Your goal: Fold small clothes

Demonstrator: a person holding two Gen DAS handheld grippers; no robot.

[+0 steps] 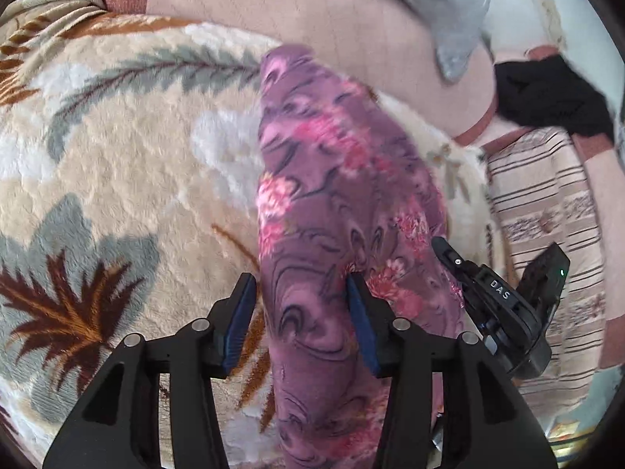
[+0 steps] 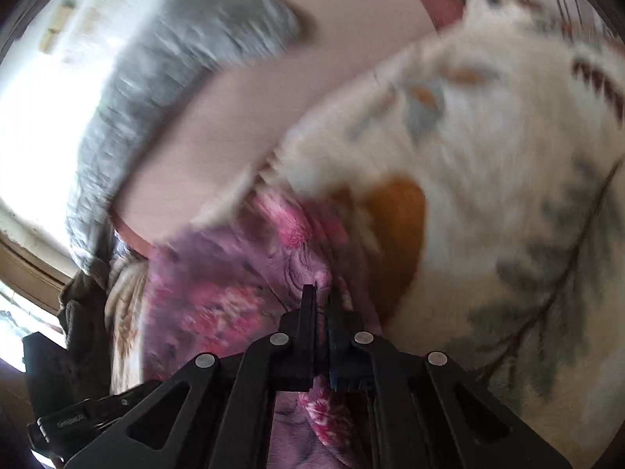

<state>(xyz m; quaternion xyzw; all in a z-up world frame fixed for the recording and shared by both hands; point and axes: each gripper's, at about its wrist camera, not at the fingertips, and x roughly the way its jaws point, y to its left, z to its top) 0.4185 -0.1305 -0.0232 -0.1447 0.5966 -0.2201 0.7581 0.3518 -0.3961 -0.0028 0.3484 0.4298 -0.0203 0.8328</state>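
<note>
1. Left gripper [image 1: 300, 293]: jaws spread wide, blue pads [image 1: 239, 318] on either side of the cloth with a gap on the left side; nothing clamped. Right pad seems to brush a fold of fabric; contact not certain.
2. Purple floral garment [image 1: 332, 211]: passes directly between the left gripper's fingers and runs straight ahead, away from the camera. Long axis near vertical in the left wrist view, leaning slightly right at the near end, ending in a rounded tip toward the far edge of the blanket [image 1: 117, 148].
3. Right gripper [image 2: 320, 293]: jaws closed tight, pinching a bunched edge of the same garment. Seen from the left wrist view just right of the cloth, at its near right edge [image 1: 445, 246].
4. Judged relation: both grippers at the near end of the strip, left one centred over it but released, right one already gripping. Next move appears to call for the left to close on the cloth where it stands, or shift to an edge, before folding along the long axis.
5. Garment appearance: soft fleece-like fabric, mauve with pink flowers and dark swirls, narrow, wrinkled, not yet folded flat. Motion blur in the right wrist view.
6. Support: plush cream blanket with leaf pattern, on a bed; pink sheet [image 1: 332, 11] and grey cloth [image 1: 449, 4] beyond; dark item [image 1: 547, 93] far right.
</note>
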